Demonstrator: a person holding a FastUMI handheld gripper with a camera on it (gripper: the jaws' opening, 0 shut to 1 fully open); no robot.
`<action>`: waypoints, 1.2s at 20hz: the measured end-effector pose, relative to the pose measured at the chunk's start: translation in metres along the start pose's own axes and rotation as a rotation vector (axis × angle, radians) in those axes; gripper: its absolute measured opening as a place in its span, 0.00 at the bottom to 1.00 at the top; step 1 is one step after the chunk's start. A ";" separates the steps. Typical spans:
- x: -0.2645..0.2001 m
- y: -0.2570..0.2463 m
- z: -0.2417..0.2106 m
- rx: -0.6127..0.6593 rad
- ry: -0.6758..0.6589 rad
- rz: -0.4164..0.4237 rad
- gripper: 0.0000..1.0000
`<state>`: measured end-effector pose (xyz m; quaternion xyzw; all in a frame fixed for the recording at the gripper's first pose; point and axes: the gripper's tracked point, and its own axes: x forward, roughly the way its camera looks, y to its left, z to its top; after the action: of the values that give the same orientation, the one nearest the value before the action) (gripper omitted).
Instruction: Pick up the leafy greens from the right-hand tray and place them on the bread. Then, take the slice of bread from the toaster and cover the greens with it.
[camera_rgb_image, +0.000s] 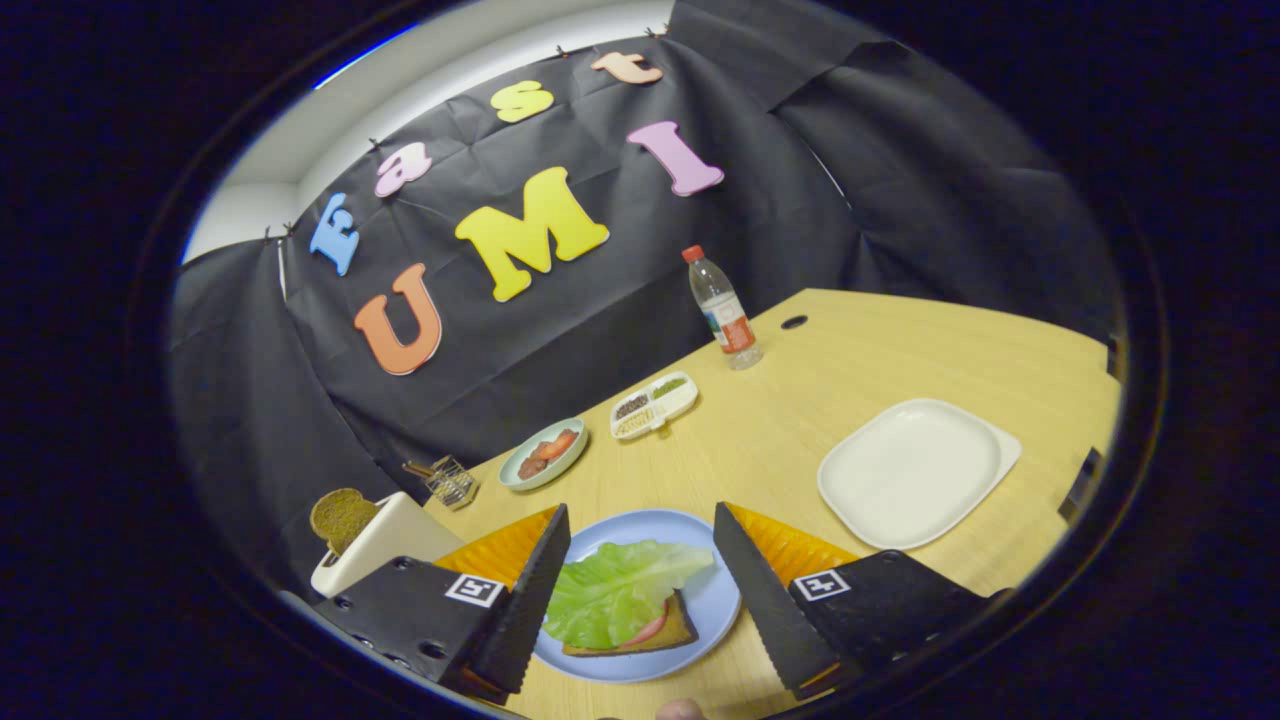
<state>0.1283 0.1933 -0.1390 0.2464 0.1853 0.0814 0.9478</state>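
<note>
I am finding no word or number that I can read on the things of the table. The bottle (722, 305) near the far edge is wearing a label with a red band, but its print is showing too small for me to read. My gripper (640, 508) is holding its fingers apart, and each finger is carrying one square black-and-white code sign, the left marker (474, 590) and the right marker (820, 584). They are showing patterns, not letters.

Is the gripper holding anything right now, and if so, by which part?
Nothing is held. The gripper is open, its fingers apart either side of the leafy greens, which lie on the bread on the blue plate.
</note>
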 end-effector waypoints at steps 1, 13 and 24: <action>-0.005 0.005 0.007 -0.041 -0.024 -0.011 0.93; -0.067 0.172 0.050 -0.368 -0.230 0.097 0.95; -0.017 0.289 -0.043 -0.390 -0.100 0.146 0.96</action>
<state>0.0777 0.4581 -0.0249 0.0751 0.1003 0.1718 0.9771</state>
